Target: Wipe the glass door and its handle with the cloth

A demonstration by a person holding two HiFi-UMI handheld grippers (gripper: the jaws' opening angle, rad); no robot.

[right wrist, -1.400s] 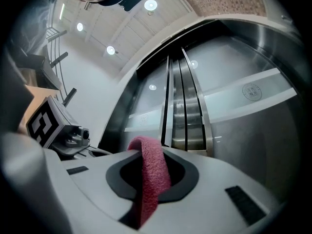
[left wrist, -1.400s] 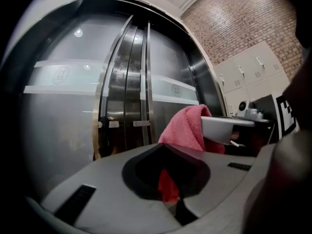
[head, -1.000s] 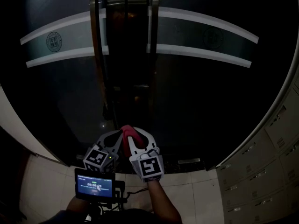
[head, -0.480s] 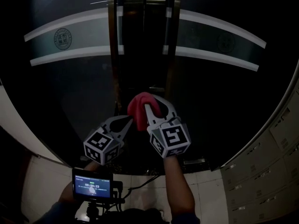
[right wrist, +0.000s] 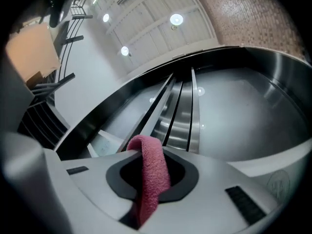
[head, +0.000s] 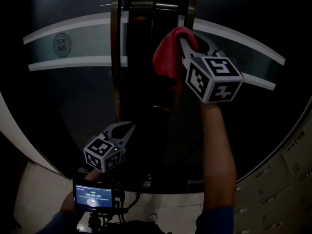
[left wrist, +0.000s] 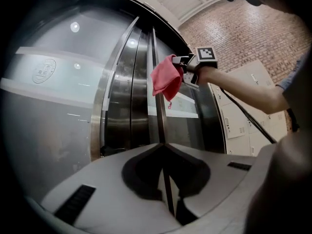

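The dark glass door (head: 73, 96) has two frosted bands and tall vertical metal handles (head: 117, 57) on each side of the middle seam. My right gripper (head: 189, 37) is raised high by the right-hand handle (head: 189, 4), shut on a red cloth (head: 167, 57) that hangs from its jaws. In the right gripper view the cloth (right wrist: 152, 172) is draped between the shut jaws of the right gripper (right wrist: 148, 147). I cannot tell whether the cloth touches the handle. My left gripper (head: 127, 128) hangs low in front of the door, shut and empty. The left gripper view shows the cloth (left wrist: 164, 77) beside the door's metal bar (left wrist: 157, 96).
Grey lockers (head: 292, 160) line the wall at the right. A small lit monitor (head: 92, 197) sits near the person's body at the bottom. A pale tiled floor (head: 44, 189) runs along the door's foot. The left gripper view shows a brick wall (left wrist: 243, 33) to the right.
My right gripper has risen with the cloth from low beside the left gripper up to the right handle. The left gripper has stayed low.
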